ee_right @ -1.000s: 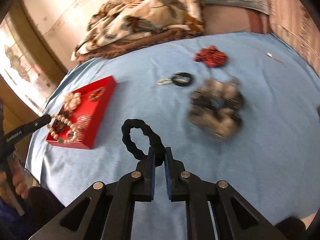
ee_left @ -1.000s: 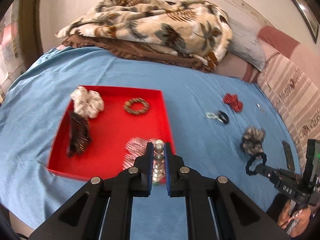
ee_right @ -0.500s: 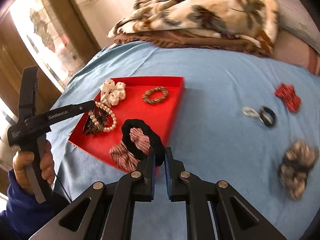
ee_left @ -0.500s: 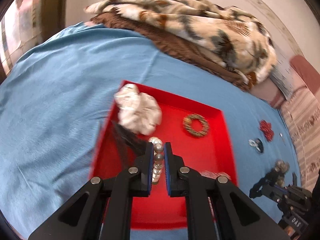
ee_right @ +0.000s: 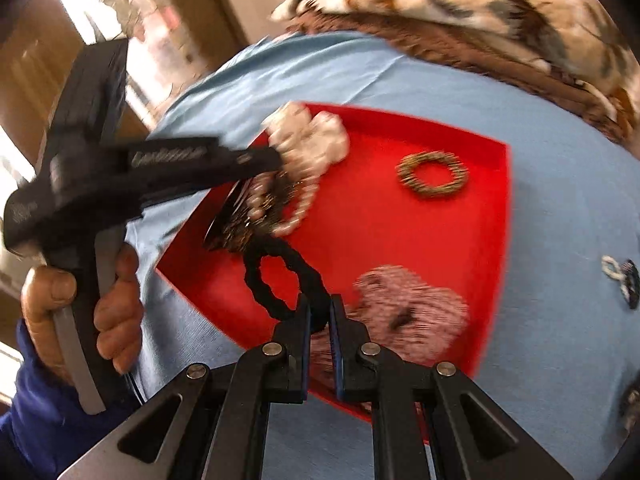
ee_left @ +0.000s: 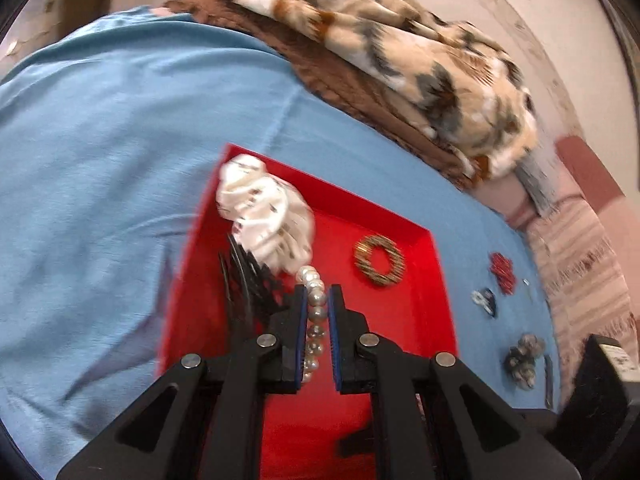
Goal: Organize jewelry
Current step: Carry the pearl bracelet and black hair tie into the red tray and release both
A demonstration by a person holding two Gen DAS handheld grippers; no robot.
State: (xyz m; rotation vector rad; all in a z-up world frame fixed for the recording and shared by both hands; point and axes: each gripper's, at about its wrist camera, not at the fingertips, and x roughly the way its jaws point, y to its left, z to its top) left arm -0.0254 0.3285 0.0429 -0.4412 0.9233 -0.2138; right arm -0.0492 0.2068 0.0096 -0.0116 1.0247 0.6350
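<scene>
A glossy string of pearl beads [ee_left: 316,308] gleams against the smooth, bright red tray [ee_left: 400,320]. The white scrunchie [ee_left: 266,216] looks satiny. The black ring scrunchie [ee_right: 280,280] is matt, fuzzy cloth. The blue bedsheet [ee_left: 100,140] is matt woven fabric; the patterned blanket [ee_left: 400,40], upper right, looks plush.

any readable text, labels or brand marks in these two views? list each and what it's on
None can be read for certain.
Light lettering on the side of the left gripper, seen from the right wrist view: blurred by motion, illegible.
Small mark on the rear of the same tool near the hand: blurred, illegible.
White sticker on the black device body at the right edge of the left wrist view: print too small to read.
No text on the red tray.
</scene>
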